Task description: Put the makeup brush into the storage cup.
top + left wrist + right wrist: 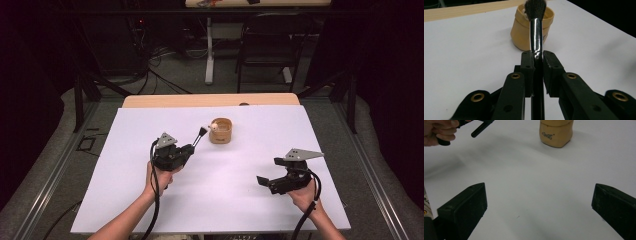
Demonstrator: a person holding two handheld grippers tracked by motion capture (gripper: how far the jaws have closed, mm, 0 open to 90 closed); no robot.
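The left claw (538,55) grips a makeup brush (536,30) by its handle, bristles just above the tan pouch (520,32) on the white surface (150,200), while the right claw (539,207) idles wide open, so a skewed push could topple the unsteadied pouch.

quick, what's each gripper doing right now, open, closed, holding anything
Left gripper: shut on the brush, bristles near the tan container.
Right gripper: open, holding nothing.

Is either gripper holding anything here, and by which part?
The left gripper clamps a brush on its black handle, just below the metal ferrule. The right gripper is open, holding nothing.
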